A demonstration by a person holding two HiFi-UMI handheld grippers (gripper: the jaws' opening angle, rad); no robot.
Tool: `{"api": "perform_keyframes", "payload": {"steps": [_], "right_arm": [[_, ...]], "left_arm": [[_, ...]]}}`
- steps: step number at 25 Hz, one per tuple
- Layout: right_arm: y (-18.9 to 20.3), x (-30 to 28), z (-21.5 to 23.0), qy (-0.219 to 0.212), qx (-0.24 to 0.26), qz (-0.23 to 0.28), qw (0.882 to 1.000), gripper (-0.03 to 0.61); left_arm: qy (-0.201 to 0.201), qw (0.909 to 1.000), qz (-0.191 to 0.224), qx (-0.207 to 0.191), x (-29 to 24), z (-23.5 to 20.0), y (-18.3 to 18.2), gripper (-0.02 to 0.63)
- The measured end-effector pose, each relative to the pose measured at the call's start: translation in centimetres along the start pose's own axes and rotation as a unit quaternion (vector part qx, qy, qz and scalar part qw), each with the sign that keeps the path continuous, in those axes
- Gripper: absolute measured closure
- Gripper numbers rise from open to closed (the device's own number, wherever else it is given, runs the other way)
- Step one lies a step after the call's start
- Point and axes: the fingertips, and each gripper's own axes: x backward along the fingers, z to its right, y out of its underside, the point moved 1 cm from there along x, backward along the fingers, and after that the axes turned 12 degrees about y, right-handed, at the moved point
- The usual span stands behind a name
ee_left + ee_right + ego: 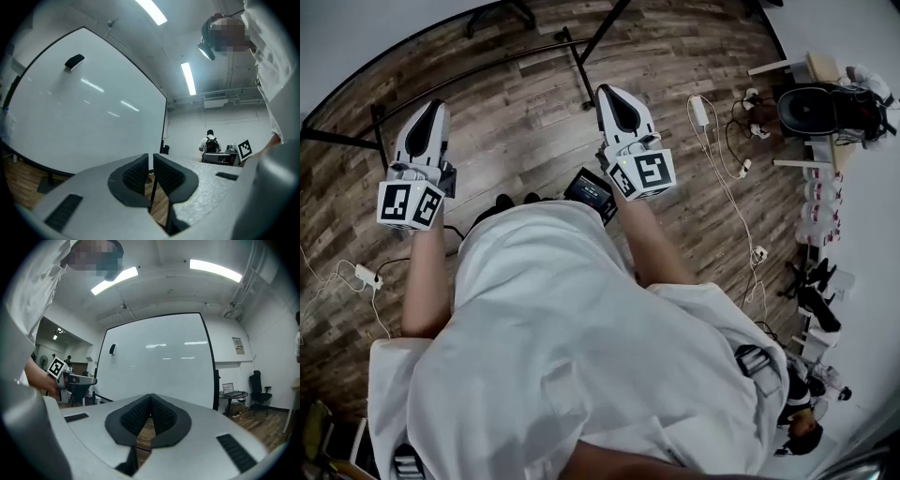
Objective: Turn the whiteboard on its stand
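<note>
The whiteboard stands upright on its black stand, with a black eraser stuck near its top left corner. In the left gripper view the whiteboard fills the left side, seen at a slant. From the head view its pale face lies at the top left and the stand's black base bars cross the wood floor. My left gripper and right gripper are held side by side in front of the board, apart from it. Both are shut with nothing between the pads.
White cables and power strips trail over the floor at the right, beside shelves of gear. A plug adapter lies at the left. Behind the board are a desk with a laptop, an office chair and a person with a backpack.
</note>
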Motion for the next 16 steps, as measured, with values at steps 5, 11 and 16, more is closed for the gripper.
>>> {"api": "perform_keyframes", "payload": {"steps": [5, 11, 16], "right_arm": [[0.9, 1.2, 2.3, 0.007, -0.020, -0.009, 1.000, 0.581], [1.7, 2.5, 3.3, 0.008, -0.021, -0.010, 1.000, 0.580], [3.4, 3.2, 5.6, 0.024, -0.030, -0.026, 0.999, 0.580]], "left_arm": [[-0.008, 0.9998, -0.005, -0.019, -1.7, 2.2, 0.0, 0.594], [-0.002, 0.9997, -0.018, -0.013, -2.2, 4.1, 1.4, 0.594], [0.002, 0.9995, -0.030, -0.011, -3.3, 5.4, 2.8, 0.594]]}}
